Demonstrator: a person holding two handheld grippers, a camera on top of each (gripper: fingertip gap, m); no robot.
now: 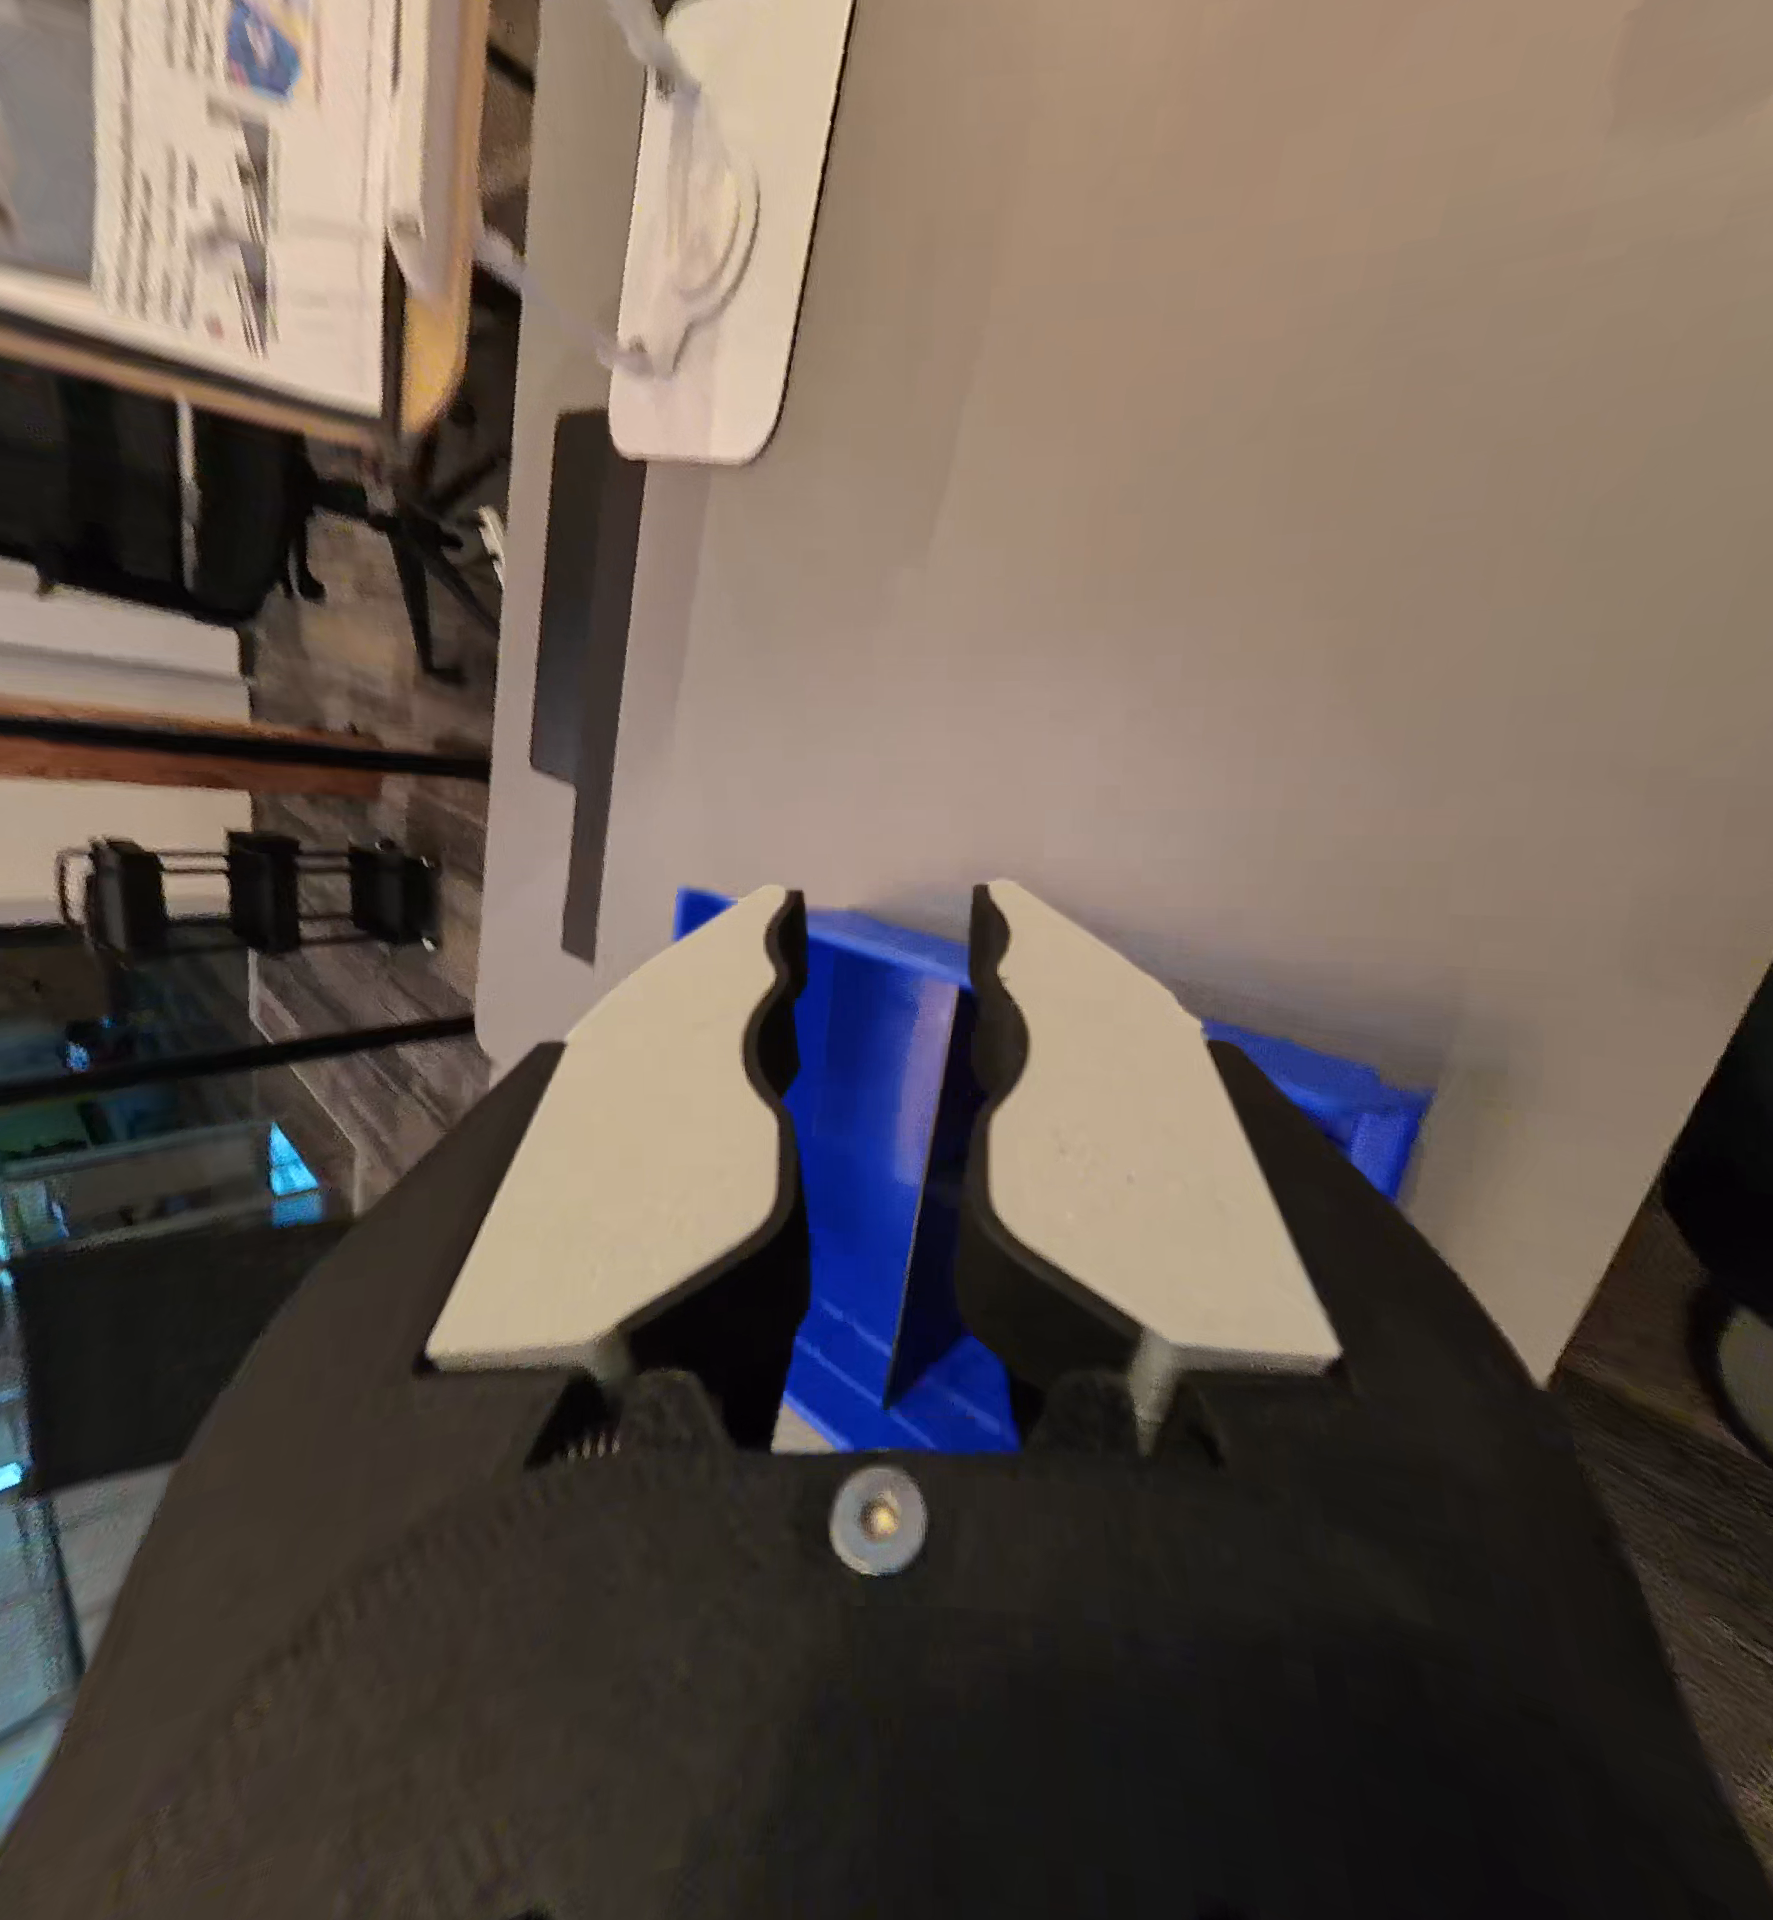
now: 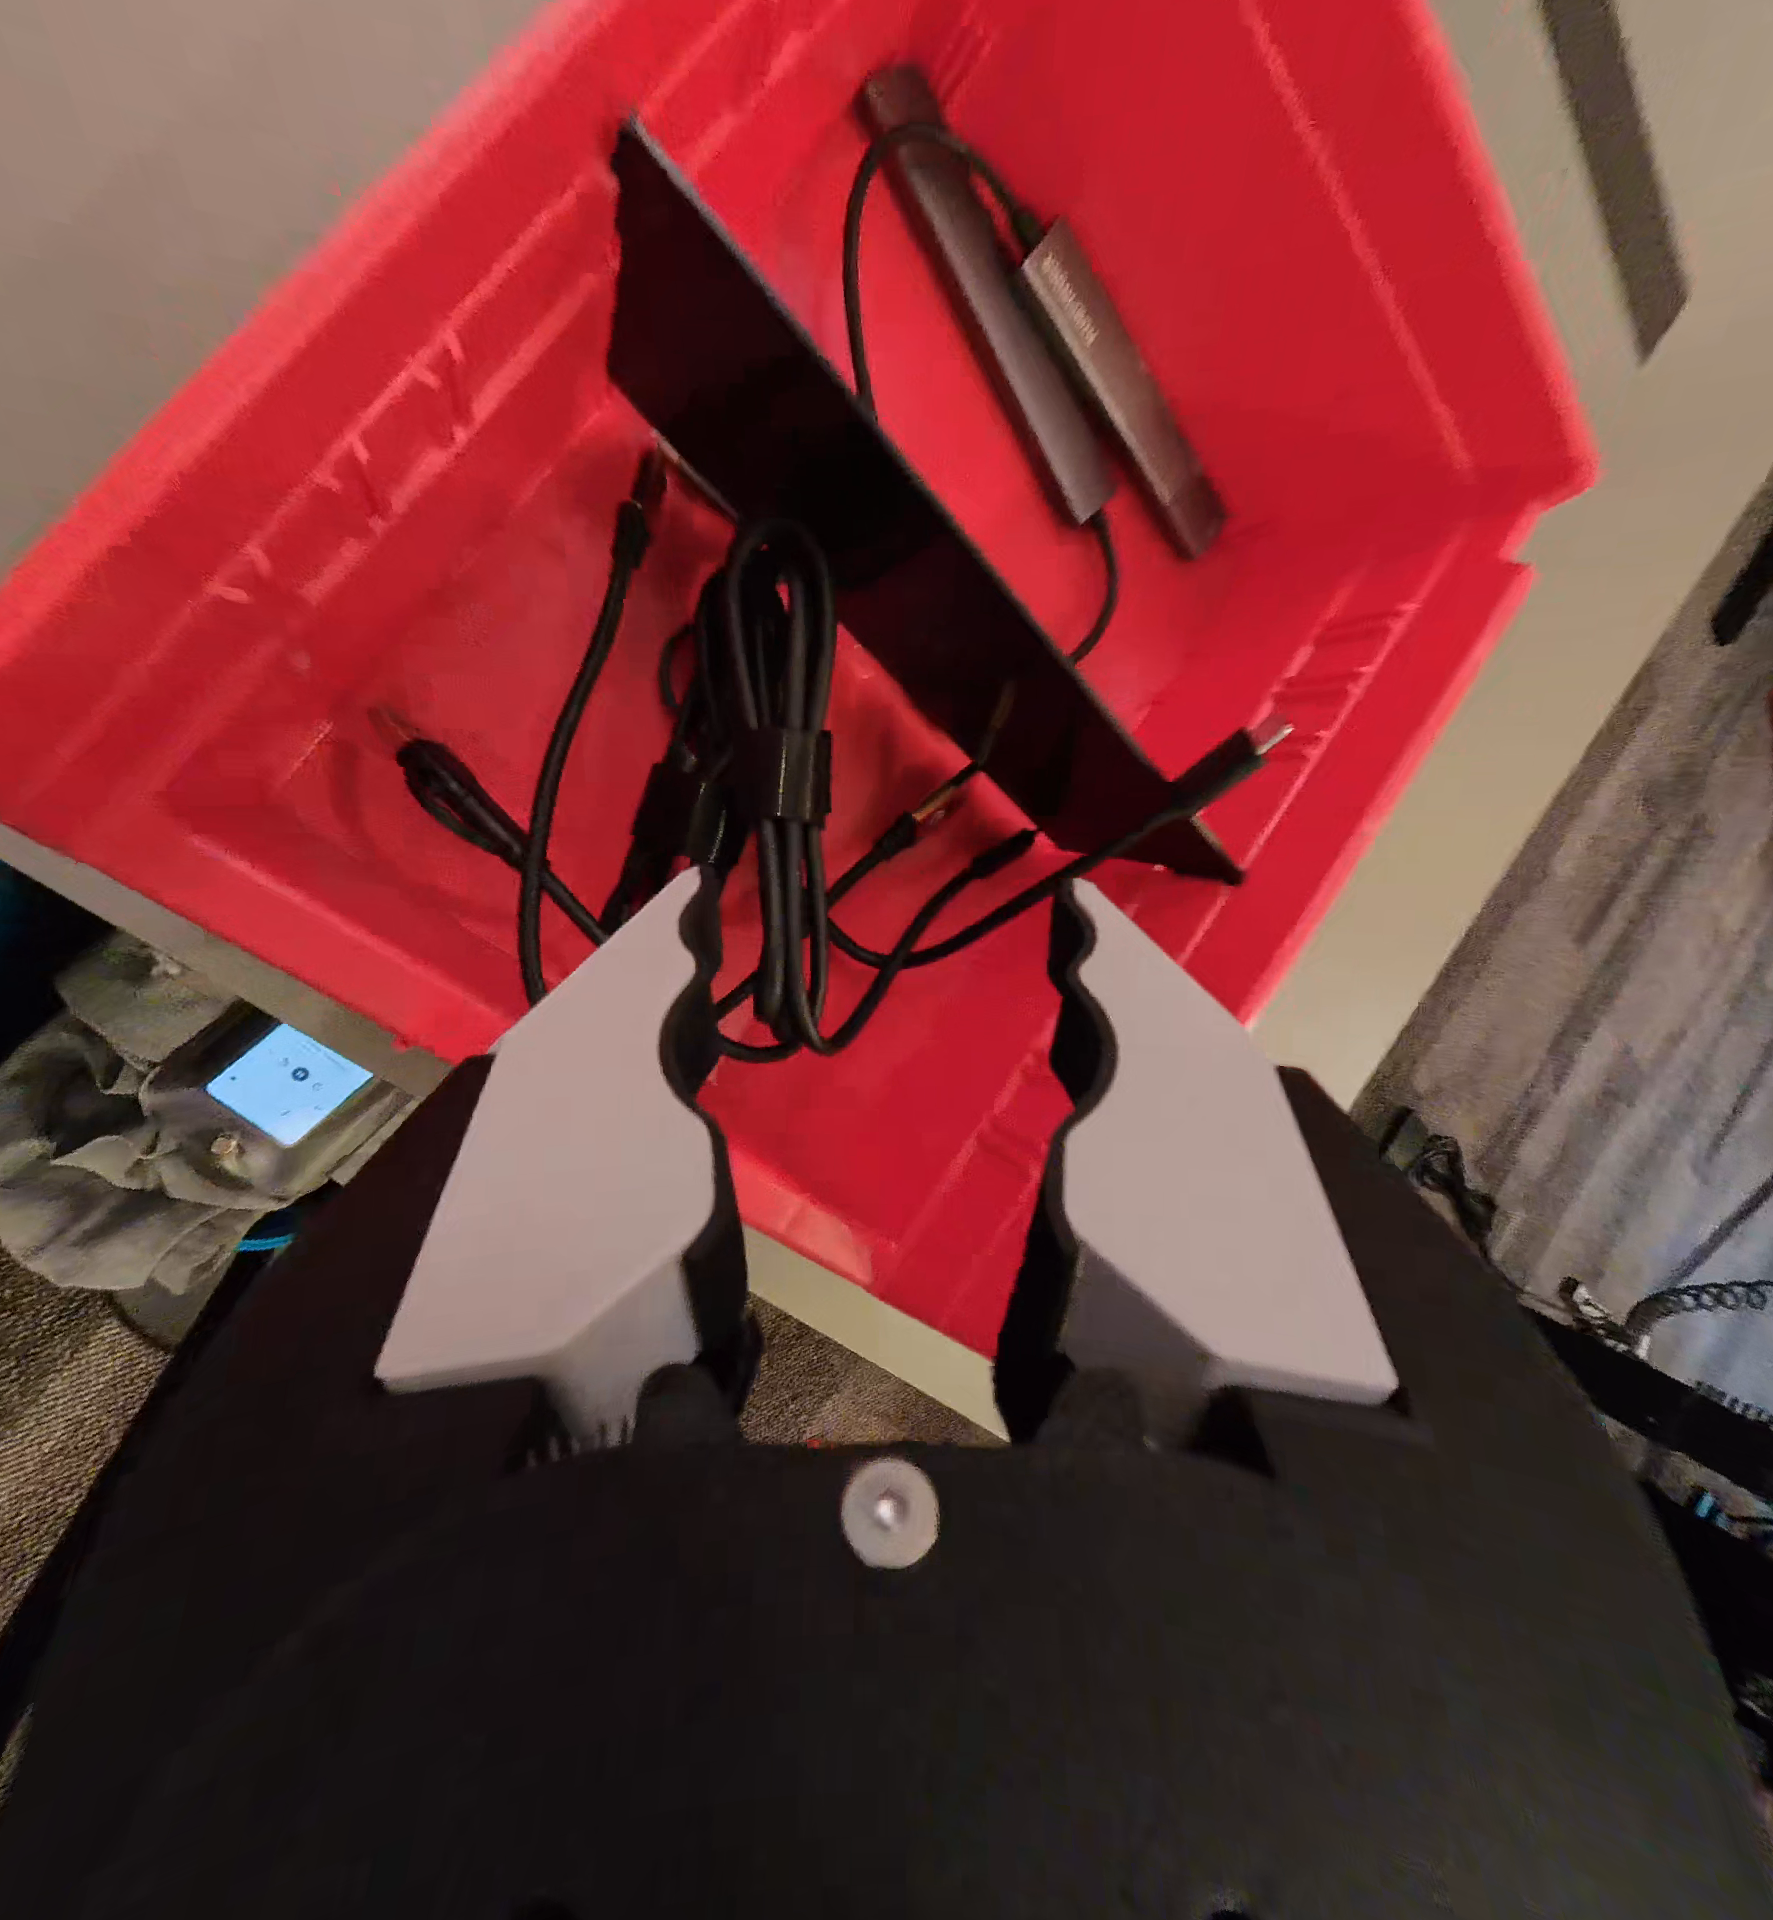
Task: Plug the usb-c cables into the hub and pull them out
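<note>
In the right wrist view a red bin point(image 2: 1381, 260) holds a black divider point(image 2: 861, 499). On its far side lie two dark slim hubs point(image 2: 1090, 353) with a thin cable. On the near side lies a tangle of black usb-c cables point(image 2: 778, 790), one bundle strapped; one plug point(image 2: 1266, 743) rests by the divider's end. My right gripper point(image 2: 877, 914) is open and empty, just above the near cables. In the left wrist view my left gripper point(image 1: 887, 914) is open and empty over a blue bin point(image 1: 861, 1091) with a dark divider point(image 1: 939, 1195).
The bins sit on a white table point(image 1: 1277, 520). A white tray with a clear coiled cable point(image 1: 716, 229) and a dark flat bar point(image 1: 591, 623) lie farther off. A dark round object point(image 1: 1765, 1195) stands at the right. A device with a lit screen point(image 2: 279, 1081) lies on grey cloth below the table edge. One gripper's finger ends stand about 60 centimetres off the other's.
</note>
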